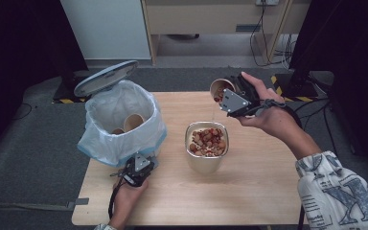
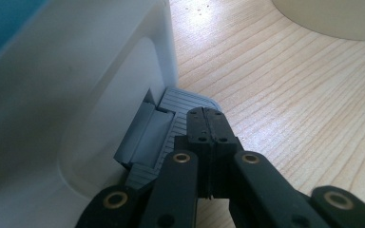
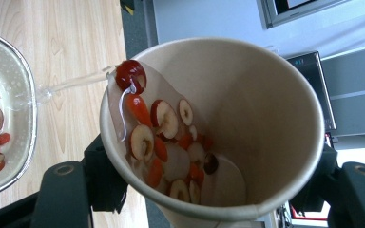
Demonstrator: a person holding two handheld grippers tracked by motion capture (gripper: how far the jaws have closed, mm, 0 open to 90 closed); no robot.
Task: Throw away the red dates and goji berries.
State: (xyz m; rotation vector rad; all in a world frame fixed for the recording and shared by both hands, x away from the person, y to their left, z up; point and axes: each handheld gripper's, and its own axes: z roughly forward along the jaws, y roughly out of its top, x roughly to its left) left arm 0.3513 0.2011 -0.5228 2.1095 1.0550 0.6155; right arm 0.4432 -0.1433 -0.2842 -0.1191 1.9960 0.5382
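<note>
While the right gripper [image 1: 234, 98] clamps a paper cup [image 1: 222, 89] between its jaws, the cup is tipped on its side above the far part of the wooden table [image 1: 263, 191], its mouth turned toward the person's left. From the right gripper view, the cup [image 3: 247, 118] holds sliced red dried fruit [image 3: 164, 137] in liquid, and a thin stream of water [image 3: 71, 84] runs from its rim down toward the metal bowl [image 3: 14, 95]. One red slice sits right at the lip. That bowl [image 1: 207, 160] stands near the middle of the table, already holding a heap of the same red and pale fruit pieces [image 1: 208, 141], just below and to the left of the tilted cup.

The left gripper [image 1: 138, 168] is low at the near left of the table, just beside the foot of a white pedal bin [image 1: 124, 139]. In the left gripper view its two black jaws are pressed together with nothing between them, their tips resting on the grey ribbed pedal [image 2: 180, 102] at the bin's base [image 2: 76, 95]. The bin's lid [image 1: 105, 76] stands raised, and its pale plastic liner [image 1: 100, 139] holds two more paper cups [image 1: 134, 121].

A patterned sleeve [image 1: 338, 191] with large printed letters covers the right forearm; the letters are too broken up to read. No brand or label can be read on the cup, bowl or bin
</note>
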